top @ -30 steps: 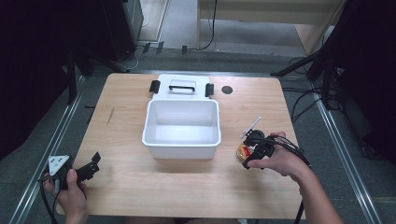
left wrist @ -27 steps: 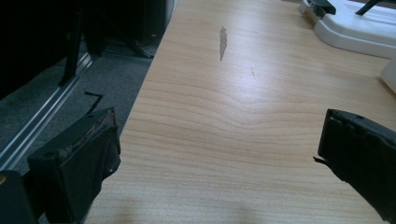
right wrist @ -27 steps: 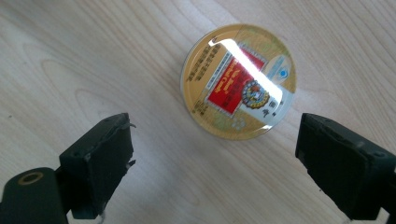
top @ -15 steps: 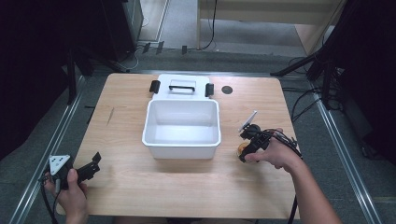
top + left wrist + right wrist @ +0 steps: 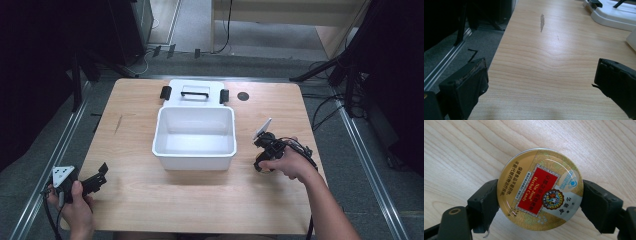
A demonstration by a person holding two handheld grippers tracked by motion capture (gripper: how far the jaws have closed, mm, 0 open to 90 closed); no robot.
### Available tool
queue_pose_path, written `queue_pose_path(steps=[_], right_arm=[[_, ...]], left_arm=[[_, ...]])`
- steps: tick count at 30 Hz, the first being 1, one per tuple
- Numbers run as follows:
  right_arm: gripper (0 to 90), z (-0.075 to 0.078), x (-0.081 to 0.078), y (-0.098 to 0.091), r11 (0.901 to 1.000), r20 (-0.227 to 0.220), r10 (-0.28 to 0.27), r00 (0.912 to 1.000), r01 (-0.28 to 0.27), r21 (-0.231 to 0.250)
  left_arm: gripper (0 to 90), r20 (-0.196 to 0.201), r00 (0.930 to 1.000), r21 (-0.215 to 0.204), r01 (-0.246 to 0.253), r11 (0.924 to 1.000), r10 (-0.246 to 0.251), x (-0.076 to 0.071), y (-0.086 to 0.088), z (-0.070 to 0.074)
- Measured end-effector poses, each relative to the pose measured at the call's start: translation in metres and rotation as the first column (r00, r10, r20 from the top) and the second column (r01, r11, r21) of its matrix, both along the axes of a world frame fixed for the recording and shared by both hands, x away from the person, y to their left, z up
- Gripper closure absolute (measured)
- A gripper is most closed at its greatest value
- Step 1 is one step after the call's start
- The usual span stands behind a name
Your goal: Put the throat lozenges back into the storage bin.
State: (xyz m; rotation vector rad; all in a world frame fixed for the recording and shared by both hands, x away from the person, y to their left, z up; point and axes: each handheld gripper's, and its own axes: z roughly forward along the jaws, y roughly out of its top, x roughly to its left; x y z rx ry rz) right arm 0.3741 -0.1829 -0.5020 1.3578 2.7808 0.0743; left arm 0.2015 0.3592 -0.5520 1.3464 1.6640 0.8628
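Gripping the round candy tin (image 5: pixel 540 188) across its widest line looks like the step in hand. Right gripper (image 5: pixel 263 159) pinches the tin, one jaw against each side of the rim, lid facing the right gripper view's camera. To do this well, my judgement: keep the pads level with the rim and centred, since a shallow metal tin can squirt out sideways if the pinch sits off the middle; lift straight and slowly before any swing toward the white bin (image 5: pixel 195 156).

Tin position: at the right of the white bin, near its front right corner, close over the wooden table (image 5: pixel 165 200); cannot tell whether it touches the wood. The bin's lid (image 5: pixel 195 92) lies just behind the bin.

Left gripper (image 5: pixel 98 177) sits well to the front left of the bin, jaws spread with bare table between them, holding nothing.
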Motion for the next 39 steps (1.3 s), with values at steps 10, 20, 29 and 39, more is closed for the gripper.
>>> queue_pose_path(steps=[10,20,29,39], right_arm=[[20.8,0.02,-0.001,-0.001,0.9994,0.032,0.015,0.9994,-0.016,0.029],[20.9,0.053,0.001,0.004,0.9964,0.039,0.059,0.9975,-0.062,0.059],[20.9,0.075,0.004,0.009,0.9931,0.049,0.093,0.9945,-0.096,0.067],[20.9,0.101,0.009,0.017,0.9893,0.065,0.132,0.9892,-0.135,0.055]], left_arm=[[0.0,0.0,1.0,0.0,-0.001,1.0,0.001,0.0,0.0,0.0],[0.0,0.0,1.0,0.001,-0.001,1.0,0.001,0.0,0.0,0.0],[0.0,0.0,1.0,0.0,0.0,1.0,0.0,0.0,0.0,0.0],[0.0,0.001,1.0,-0.001,-0.001,1.0,0.001,0.0,-0.001,0.0]])
